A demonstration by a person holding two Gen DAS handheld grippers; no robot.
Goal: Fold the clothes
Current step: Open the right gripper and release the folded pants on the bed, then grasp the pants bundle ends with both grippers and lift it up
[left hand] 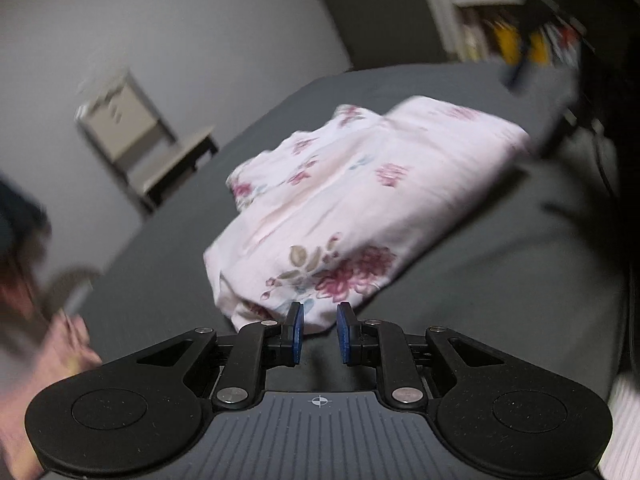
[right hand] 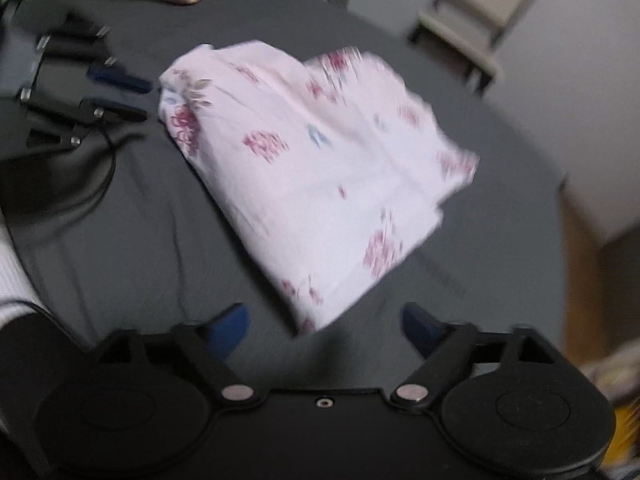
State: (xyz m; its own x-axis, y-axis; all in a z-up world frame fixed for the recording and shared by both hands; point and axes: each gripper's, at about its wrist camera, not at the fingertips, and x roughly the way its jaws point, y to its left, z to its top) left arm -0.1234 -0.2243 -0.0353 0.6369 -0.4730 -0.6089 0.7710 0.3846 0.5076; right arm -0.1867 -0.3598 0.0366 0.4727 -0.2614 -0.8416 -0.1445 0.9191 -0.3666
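Lying folded in a loose bundle near the middle of the dark grey cloth-covered table, the pale pink garment printed with crimson flowers touches neither tool. The left gripper sits at six o'clock of it in its own view, blue pads a narrow gap apart and empty, tips just short of the near hem. The right gripper has its fingers spread wide, nothing between them, the garment's corner just ahead. A beige folding chair stands at one o'clock, beyond the table.
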